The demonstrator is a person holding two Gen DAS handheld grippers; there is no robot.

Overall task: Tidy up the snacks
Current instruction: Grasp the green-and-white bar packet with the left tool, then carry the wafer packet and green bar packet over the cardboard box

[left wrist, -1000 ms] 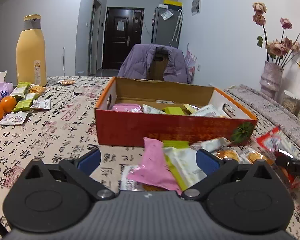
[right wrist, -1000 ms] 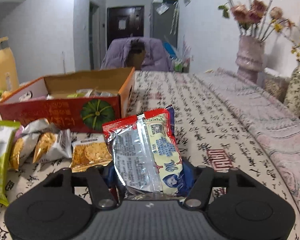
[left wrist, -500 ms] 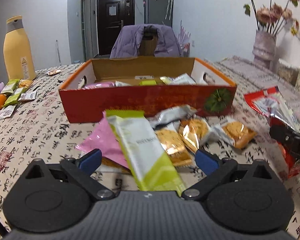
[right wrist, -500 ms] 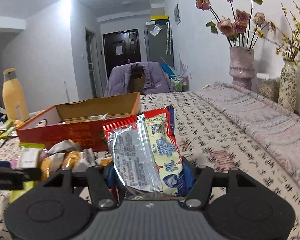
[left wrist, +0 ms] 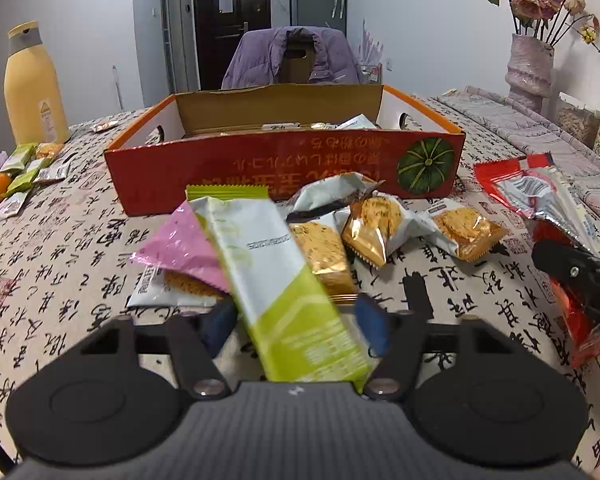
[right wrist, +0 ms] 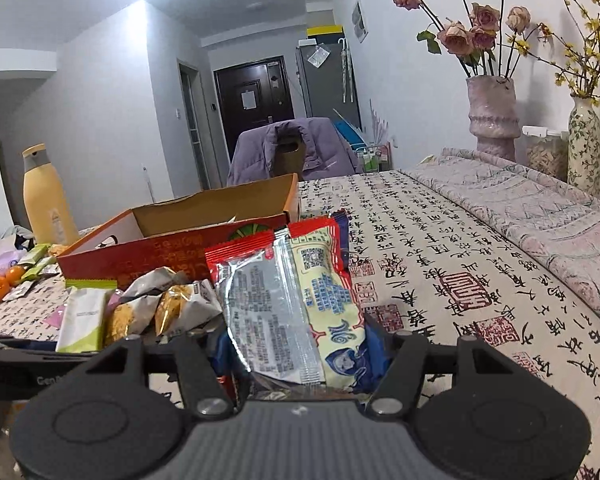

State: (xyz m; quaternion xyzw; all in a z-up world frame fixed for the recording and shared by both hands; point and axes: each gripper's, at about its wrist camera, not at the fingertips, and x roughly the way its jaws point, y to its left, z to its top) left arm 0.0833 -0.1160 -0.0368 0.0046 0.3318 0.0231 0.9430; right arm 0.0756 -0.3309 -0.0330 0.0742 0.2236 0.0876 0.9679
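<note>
left gripper (left wrist: 296,330) jaws closing around green-white snack bar (left wrist: 276,280), right gripper (right wrist: 300,344) clamped on red-silver packet (right wrist: 288,296), snack box (left wrist: 284,160) mid-table

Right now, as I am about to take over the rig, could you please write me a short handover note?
Left tool: jaws closing around the green-and-white snack bar wrapper; whether the pads already press on it I cannot tell.
Right tool: shut on the red-and-silver foil snack packet, held upright.
Red cardboard box with pumpkin picture: open on the calligraphy-print tablecloth, some snacks already inside.
Left to do: box both packets, then the pink wrapper and gold biscuit packs before the box, plus small snacks beside the yellow bottle.
</note>
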